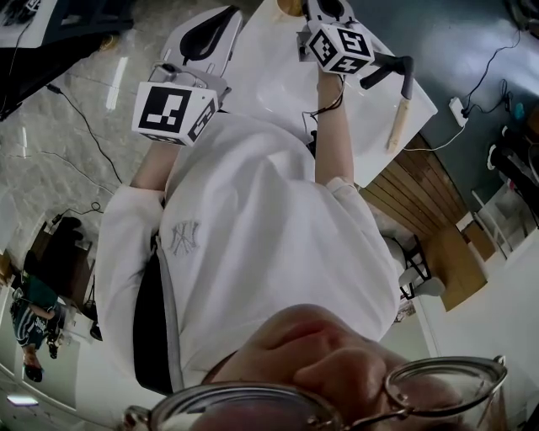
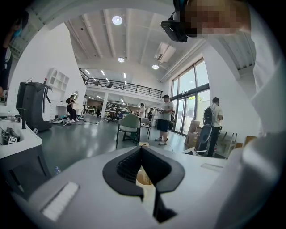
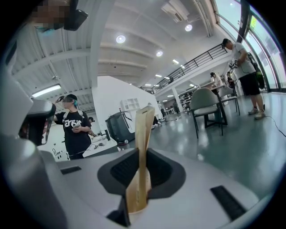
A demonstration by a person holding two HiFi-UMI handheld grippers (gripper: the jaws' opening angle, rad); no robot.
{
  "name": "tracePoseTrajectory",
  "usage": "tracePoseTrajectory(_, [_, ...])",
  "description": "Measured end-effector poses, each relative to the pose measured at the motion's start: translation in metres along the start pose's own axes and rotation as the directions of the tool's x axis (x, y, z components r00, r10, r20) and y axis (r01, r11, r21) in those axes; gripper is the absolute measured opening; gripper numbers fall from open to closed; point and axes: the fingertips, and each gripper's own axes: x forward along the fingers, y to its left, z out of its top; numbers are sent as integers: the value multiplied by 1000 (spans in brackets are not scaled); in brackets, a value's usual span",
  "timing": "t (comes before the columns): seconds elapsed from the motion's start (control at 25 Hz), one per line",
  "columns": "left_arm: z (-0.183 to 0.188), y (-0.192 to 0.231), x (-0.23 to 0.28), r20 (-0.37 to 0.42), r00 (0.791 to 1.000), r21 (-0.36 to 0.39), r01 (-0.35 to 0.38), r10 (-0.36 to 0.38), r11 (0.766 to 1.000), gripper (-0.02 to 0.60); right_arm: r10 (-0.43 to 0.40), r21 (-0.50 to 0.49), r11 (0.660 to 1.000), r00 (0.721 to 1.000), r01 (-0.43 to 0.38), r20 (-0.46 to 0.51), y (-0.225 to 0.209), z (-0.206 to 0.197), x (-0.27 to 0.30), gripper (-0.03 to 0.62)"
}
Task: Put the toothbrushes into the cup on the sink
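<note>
step: carrying | right gripper (image 3: 142, 154) clamped on beige toothbrush (image 3: 145, 125), pointing 12 o'clock; left gripper (image 2: 141, 148) closed, empty | next: probably find cup, lower brush in

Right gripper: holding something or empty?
Holding. The right gripper pinches a flat tan wooden toothbrush, which stands up between its black jaws in the right gripper view.

White sink counter (image 1: 269, 80), tan object (image 1: 290, 7) at far edge
</note>
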Motion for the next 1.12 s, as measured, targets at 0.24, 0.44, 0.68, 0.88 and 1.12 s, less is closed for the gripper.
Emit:
tracePoseTrajectory(0.24, [2, -1, 0, 0, 1000, 4, 7, -7, 1000, 9, -14, 0, 1000, 1000, 14, -9, -1, -3, 0, 43])
tracePoseTrajectory(0.44, [3, -2, -1, 5, 1000, 5, 4, -4, 1000, 9, -13, -5, 1000, 1000, 13, -24, -2, -4, 0, 43])
tracePoseTrajectory(0.68, [4, -4, -2, 10, 1000, 8, 11, -11, 1000, 9, -30, -3, 1000, 997, 30, -75, -6, -11, 0, 111])
tracePoseTrajectory(0.88, [7, -7, -2, 16, 1000, 8, 17, -17, 1000, 9, -36, 29, 999, 994, 39, -102, -9, -17, -6, 133])
tracePoseTrajectory(1.12, [5, -14, -3, 21, 999, 14, 26, -27, 1000, 9, -43, 40, 998, 994, 47, -102, -10, -17, -15, 135])
